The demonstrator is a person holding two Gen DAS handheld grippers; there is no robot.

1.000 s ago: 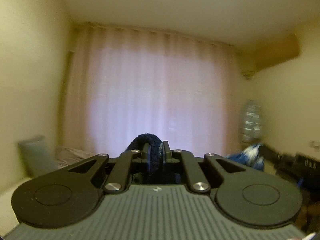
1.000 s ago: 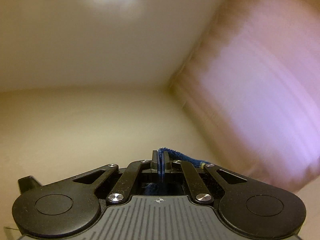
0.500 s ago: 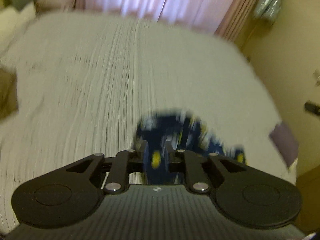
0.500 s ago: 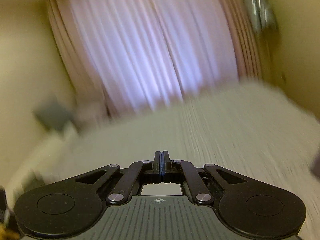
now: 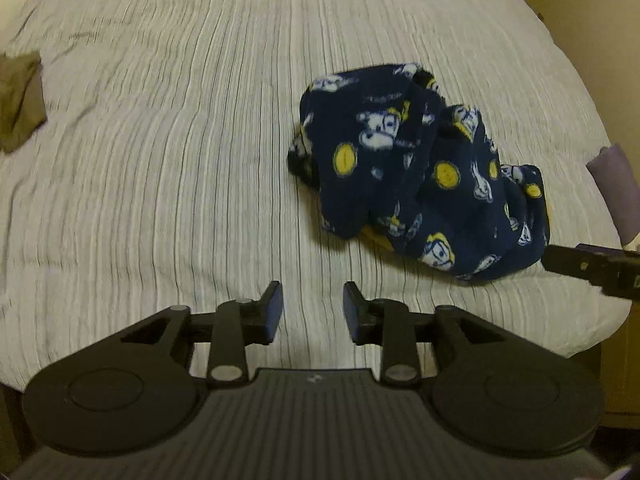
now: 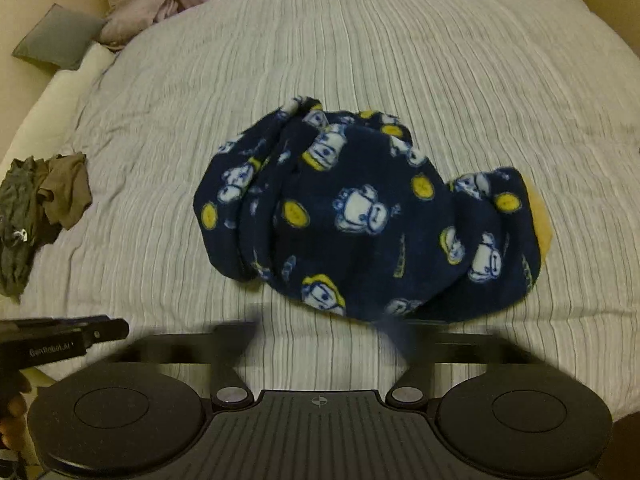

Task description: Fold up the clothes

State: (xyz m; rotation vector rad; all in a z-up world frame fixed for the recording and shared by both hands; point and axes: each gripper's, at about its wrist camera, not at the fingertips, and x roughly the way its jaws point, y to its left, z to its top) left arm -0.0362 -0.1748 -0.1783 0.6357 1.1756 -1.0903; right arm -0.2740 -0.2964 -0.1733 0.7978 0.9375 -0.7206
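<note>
On striped bedspread (image 5: pixel 160 160) crumpled navy fleece (image 6: pixel 360 220); left gripper (image 5: pixel 312 308), marked "GenRobot.AI", wide; right gripper (image 6: pixel 324 332) wide, blurred

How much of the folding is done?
Done: nothing is folded yet. The blue fleece lies in a crumpled heap on the bed. In hand: nothing; the left gripper and right gripper are both open and empty. Left: spread and fold the fleece, then the rumpled brown clothes beside it.

Spread left claw (image 5: pixel 312 312) near crumpled fleece (image 5: pixel 416 184)
</note>
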